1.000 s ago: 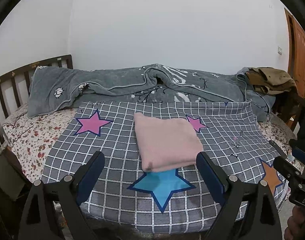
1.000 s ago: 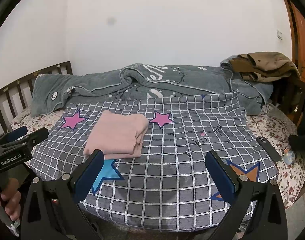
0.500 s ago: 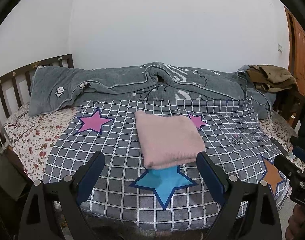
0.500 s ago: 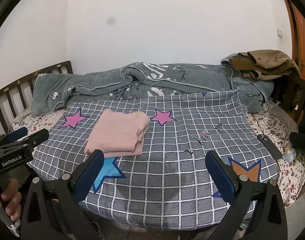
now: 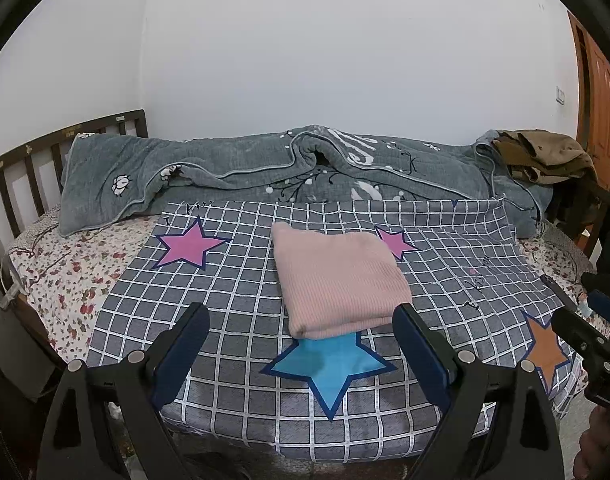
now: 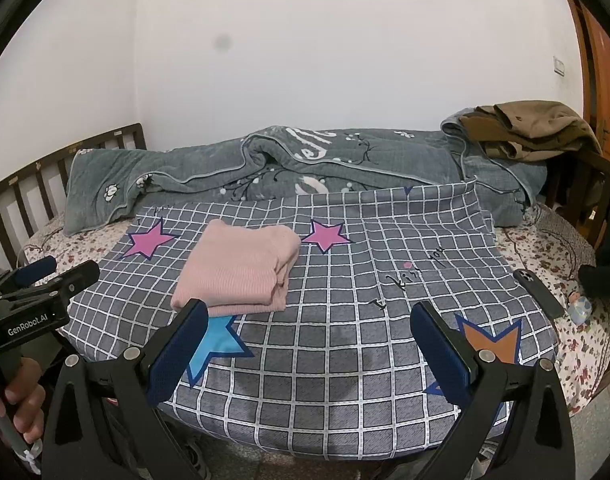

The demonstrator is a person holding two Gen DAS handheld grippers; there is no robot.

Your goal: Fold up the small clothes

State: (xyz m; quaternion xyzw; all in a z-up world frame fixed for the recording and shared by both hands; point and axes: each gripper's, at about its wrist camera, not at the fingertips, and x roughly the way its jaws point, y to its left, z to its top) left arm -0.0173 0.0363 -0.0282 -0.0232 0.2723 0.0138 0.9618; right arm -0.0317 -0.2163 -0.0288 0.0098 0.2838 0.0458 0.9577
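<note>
A pink knitted garment [image 5: 337, 280] lies folded into a neat rectangle on a grey checked cloth with stars [image 5: 233, 304] spread over the bed. It also shows in the right wrist view [image 6: 241, 272], left of centre. My left gripper [image 5: 301, 332] is open and empty, held back at the bed's near edge in front of the garment. My right gripper [image 6: 309, 324] is open and empty, further right over the cloth's near edge. Neither touches the garment.
A rumpled grey blanket [image 5: 265, 168] lies along the wall side. A brown garment [image 6: 533, 128] sits on it at the right. A dark phone [image 6: 539, 294] and a small object lie on the floral sheet [image 5: 61, 280] at right. Wooden headboard [image 5: 21, 168] at left.
Both grippers have drawn back slightly from the bed and risen a little. The folded pink garment has not moved. Both grippers stay open.
</note>
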